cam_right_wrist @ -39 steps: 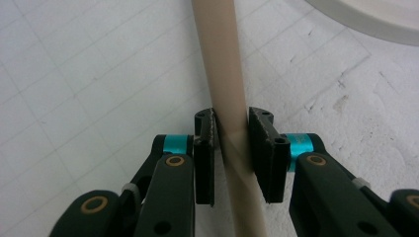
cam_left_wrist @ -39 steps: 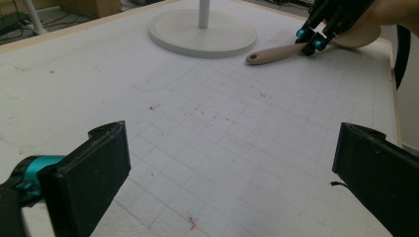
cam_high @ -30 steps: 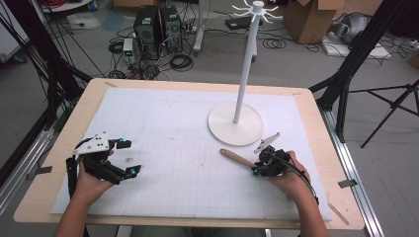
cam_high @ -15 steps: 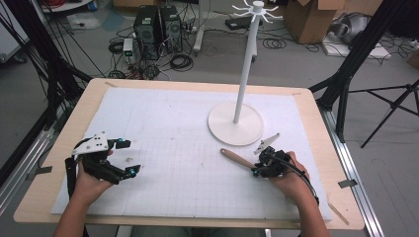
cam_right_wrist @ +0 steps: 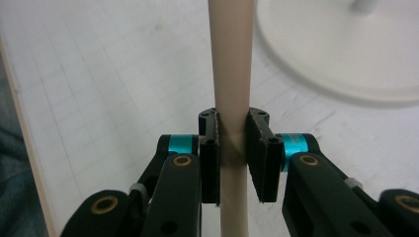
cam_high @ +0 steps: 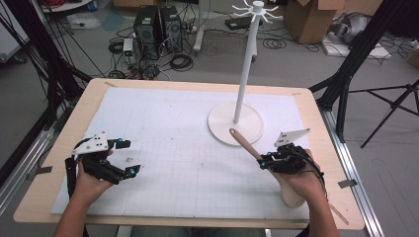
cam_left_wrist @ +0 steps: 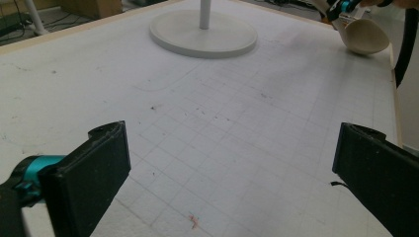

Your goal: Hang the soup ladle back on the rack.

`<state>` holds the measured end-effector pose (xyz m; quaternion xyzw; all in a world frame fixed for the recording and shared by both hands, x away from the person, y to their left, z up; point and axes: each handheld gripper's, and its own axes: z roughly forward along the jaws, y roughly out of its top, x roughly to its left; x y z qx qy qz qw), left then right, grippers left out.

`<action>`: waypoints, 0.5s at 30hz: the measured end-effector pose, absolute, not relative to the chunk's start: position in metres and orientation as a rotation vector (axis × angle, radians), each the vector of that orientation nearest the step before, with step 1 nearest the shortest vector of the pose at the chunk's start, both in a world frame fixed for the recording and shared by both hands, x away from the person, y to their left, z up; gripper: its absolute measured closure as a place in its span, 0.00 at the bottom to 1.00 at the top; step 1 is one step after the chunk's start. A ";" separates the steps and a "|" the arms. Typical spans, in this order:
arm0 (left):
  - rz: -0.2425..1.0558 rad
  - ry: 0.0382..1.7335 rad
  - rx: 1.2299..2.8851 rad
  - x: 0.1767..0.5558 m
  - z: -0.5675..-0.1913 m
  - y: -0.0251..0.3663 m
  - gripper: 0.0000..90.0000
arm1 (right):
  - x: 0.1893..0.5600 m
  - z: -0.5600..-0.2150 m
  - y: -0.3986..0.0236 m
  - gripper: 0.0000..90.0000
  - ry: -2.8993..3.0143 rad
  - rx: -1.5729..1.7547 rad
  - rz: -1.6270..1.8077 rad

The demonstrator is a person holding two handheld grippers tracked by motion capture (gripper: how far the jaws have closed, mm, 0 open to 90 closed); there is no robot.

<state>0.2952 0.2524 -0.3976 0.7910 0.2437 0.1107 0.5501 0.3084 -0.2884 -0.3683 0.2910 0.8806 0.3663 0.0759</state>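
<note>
Right gripper (cam_right_wrist: pixel 232 148) has its jaws clamped tight on the wooden spoon (cam_right_wrist: pixel 231 74), the handle pinched between the pads and running straight out ahead of them toward the white stand base (cam_right_wrist: pixel 346 54). In the high view the spoon's bowl (cam_high: pixel 291 195) hangs behind the jaws, under the hand. Left gripper (cam_left_wrist: pixel 232 168) sits with jaws spread wide, nothing between them, just gridded mat (cam_left_wrist: pixel 222 123) ahead.
</note>
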 end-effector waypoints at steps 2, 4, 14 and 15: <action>0.267 0.576 1.872 0.295 -0.397 0.253 0.02 | 0.306 -0.360 -0.293 0.86 2.599 0.863 1.164; 0.265 0.576 1.868 0.295 -0.397 0.253 0.02 | 0.304 -0.351 -0.298 0.86 2.550 0.854 1.221; 0.265 0.573 1.864 0.295 -0.396 0.254 0.02 | 0.300 -0.322 -0.312 0.86 2.452 0.833 1.281; 0.266 0.574 1.864 0.294 -0.396 0.253 0.02 | 0.300 -0.320 -0.312 0.86 2.449 0.829 1.276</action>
